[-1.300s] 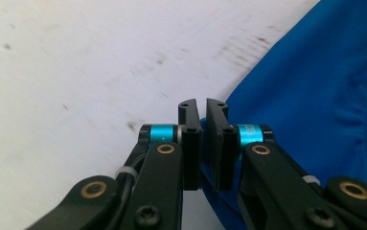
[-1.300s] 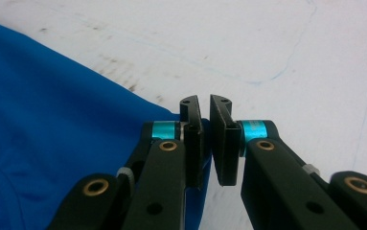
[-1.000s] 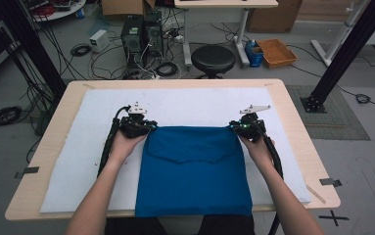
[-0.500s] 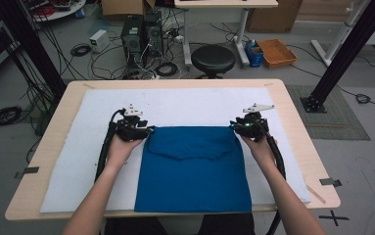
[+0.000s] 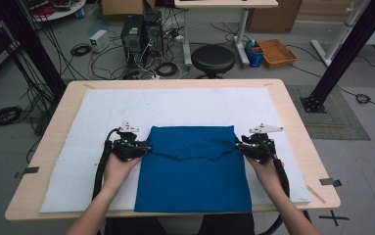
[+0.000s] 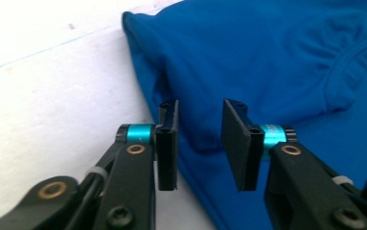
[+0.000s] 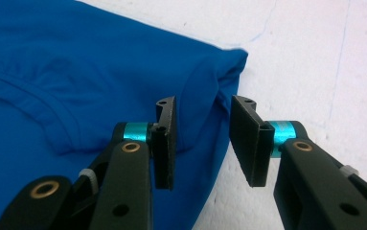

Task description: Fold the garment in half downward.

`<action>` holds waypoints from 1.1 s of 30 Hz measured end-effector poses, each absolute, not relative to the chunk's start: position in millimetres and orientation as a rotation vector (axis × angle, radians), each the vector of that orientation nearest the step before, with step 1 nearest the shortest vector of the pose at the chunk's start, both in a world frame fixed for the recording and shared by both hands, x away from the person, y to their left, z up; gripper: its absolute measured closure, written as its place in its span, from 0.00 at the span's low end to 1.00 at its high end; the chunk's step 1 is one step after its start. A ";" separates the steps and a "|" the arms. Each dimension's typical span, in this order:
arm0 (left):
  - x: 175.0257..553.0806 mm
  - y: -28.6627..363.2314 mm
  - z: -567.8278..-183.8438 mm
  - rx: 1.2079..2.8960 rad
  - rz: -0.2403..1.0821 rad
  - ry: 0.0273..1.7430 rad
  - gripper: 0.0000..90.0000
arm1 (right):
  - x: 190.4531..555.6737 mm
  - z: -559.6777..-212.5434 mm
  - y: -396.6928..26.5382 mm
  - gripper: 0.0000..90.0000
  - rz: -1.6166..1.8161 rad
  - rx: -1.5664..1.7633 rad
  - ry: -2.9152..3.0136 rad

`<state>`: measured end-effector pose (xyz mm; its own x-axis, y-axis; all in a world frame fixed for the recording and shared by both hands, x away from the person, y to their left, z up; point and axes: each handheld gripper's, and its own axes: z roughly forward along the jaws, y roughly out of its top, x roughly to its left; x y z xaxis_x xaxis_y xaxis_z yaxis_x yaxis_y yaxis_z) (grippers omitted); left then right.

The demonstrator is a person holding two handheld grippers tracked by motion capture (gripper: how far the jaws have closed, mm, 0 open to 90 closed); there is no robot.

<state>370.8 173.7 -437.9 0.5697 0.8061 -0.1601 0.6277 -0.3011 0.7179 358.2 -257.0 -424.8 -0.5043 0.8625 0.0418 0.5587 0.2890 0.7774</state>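
Observation:
A blue garment [image 5: 195, 176] lies folded flat on the white mat [image 5: 175, 105], its upper part turned down over the lower. My left gripper [image 5: 146, 147] sits at the garment's left edge, held in a hand. In the left gripper view the garment [image 6: 277, 48] edge shows through the gap of the left gripper [image 6: 200, 108]; the jaws stand open after just closing a little, pads off the cloth. My right gripper [image 5: 238, 145] is at the right edge. The right gripper [image 7: 203, 103] has just been opening, with the garment [image 7: 75, 62] corner behind the gap and untouched.
The mat covers most of the wooden table [image 5: 292, 127]. Behind the table stand a black stool [image 5: 213, 58], computer towers [image 5: 141, 34] with cables, and an orange box [image 5: 276, 51]. A black frame post [image 5: 344, 54] slants at the right.
Both hands have drawn back from the garment's far corners toward the near edge along its sides. Both grippers went from shut on the cloth to open.

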 end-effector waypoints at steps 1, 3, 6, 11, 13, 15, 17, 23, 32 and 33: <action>371.8 172.8 -439.2 2.043 0.301 1.150 0.77 | 358.4 -426.4 -257.3 0.70 1.073 1.283 2.179; 372.5 170.9 -440.9 2.027 0.289 1.166 0.77 | 359.2 -428.8 -257.0 0.69 1.069 1.306 2.184; 371.3 167.5 -440.0 2.036 0.292 1.166 0.77 | 360.3 -430.7 -256.5 0.69 1.074 1.316 2.184; 370.1 161.5 -440.9 2.040 0.299 1.153 0.82 | 362.0 -433.4 -258.4 0.69 1.103 1.386 2.169; 370.0 161.0 -440.7 2.048 0.300 1.146 0.84 | 362.1 -435.1 -256.4 0.71 1.098 1.395 2.188; 369.8 160.8 -440.7 2.041 0.298 1.146 0.85 | 362.1 -436.3 -252.9 0.71 1.080 1.382 2.200; 369.7 161.1 -440.4 2.044 0.301 1.142 0.87 | 364.4 -437.8 -249.4 0.71 1.057 1.385 2.209; 368.9 160.9 -439.1 2.043 0.305 1.115 0.92 | 371.5 -443.2 -241.9 0.92 1.014 1.352 2.261; 362.9 168.0 -428.8 2.007 0.270 1.097 0.95 | 358.6 -426.2 -248.4 0.96 1.077 1.294 2.246; 360.7 169.1 -426.2 2.006 0.264 1.088 0.95 | 356.3 -423.7 -250.5 0.96 1.089 1.288 2.243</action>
<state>360.7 169.1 -426.2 0.6050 0.7740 -0.1871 0.6021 -0.2909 0.7436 356.3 -250.5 -423.7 -0.5351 0.8406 0.0837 0.5856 0.2976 0.7540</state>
